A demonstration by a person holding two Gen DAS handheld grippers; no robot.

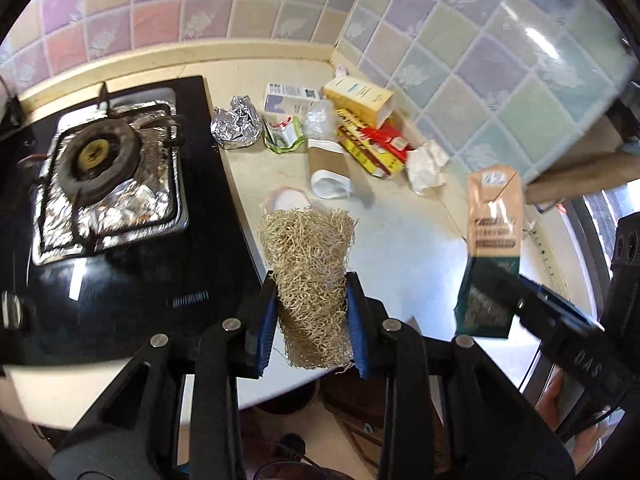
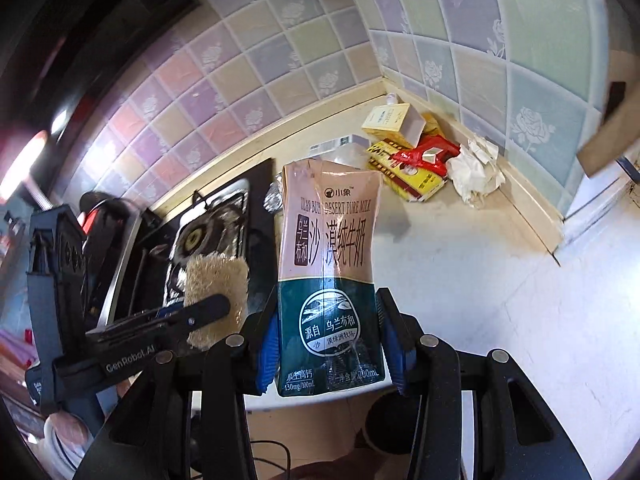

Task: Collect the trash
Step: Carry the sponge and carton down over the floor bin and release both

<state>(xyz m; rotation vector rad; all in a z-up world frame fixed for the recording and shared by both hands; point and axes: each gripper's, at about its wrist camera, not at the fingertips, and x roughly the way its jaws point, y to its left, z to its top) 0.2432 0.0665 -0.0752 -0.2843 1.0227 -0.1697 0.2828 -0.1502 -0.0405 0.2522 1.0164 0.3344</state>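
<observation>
Two grippers each hold one piece of trash above the counter edge. The left gripper (image 1: pixel 312 320) has its blue-padded jaws pressed against both sides of a loofah scrubber (image 1: pixel 310 276), a tan, stringy tube that stands up between the fingers and juts out past their tips. The right gripper (image 2: pixel 328 344) clamps the green lower half of a milk carton (image 2: pixel 330 276); the carton stands upright, its pinkish-brown upper half rising past the fingertips, its sides dented inward and its top flattened. From the left wrist view the carton hangs off to the right of the scrubber, apart from it.

Just beyond the scrubber's tip, on the pale counter (image 1: pixel 400 248), lie a round white lid (image 1: pixel 290 200) and a paper cup (image 1: pixel 328 172) on its side. Farther ahead, toward the tiled corner, sit a ball of foil (image 1: pixel 236 128), a green wrapper (image 1: pixel 284 134), a white box (image 1: pixel 290 98), a yellow box (image 1: pixel 360 96), a red packet (image 1: pixel 384 140) and a crumpled tissue (image 1: pixel 426 166). To the left of the left gripper is a black stove (image 1: pixel 120 200) with a foil-lined burner.
</observation>
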